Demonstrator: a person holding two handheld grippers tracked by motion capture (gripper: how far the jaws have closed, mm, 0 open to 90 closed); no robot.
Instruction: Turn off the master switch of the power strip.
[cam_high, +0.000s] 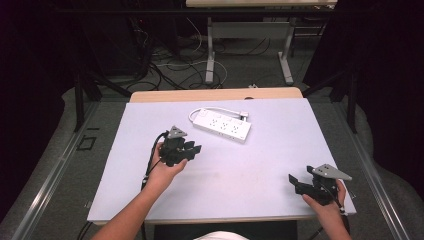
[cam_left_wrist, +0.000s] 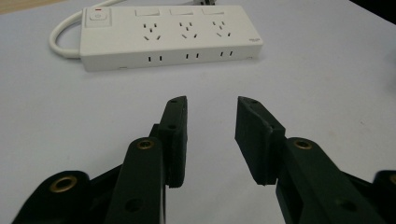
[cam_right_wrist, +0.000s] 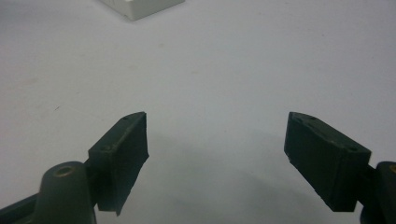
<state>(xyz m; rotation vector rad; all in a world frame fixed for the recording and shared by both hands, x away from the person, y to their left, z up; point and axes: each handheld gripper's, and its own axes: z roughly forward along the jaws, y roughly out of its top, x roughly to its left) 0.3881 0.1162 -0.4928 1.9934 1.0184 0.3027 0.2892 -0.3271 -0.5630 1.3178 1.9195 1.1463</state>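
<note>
White power strip (cam_high: 222, 125) lies flat on the bench (cam_high: 260, 170), far of centre, its long axis running left-far to right-near; white cord looped at its left end. Three socket groups and a switch face up.

Left claw (cam_high: 194, 149) sits just near-left of the strip, pointed toward it, not touching. Jaws partly parted, a narrow gap between the pads, nothing in it: released.

Right claw (cam_high: 294, 181) rests at the near right edge of the bench, well apart from the strip. Jaws spread wide over bare surface, grasping nothing.
</note>
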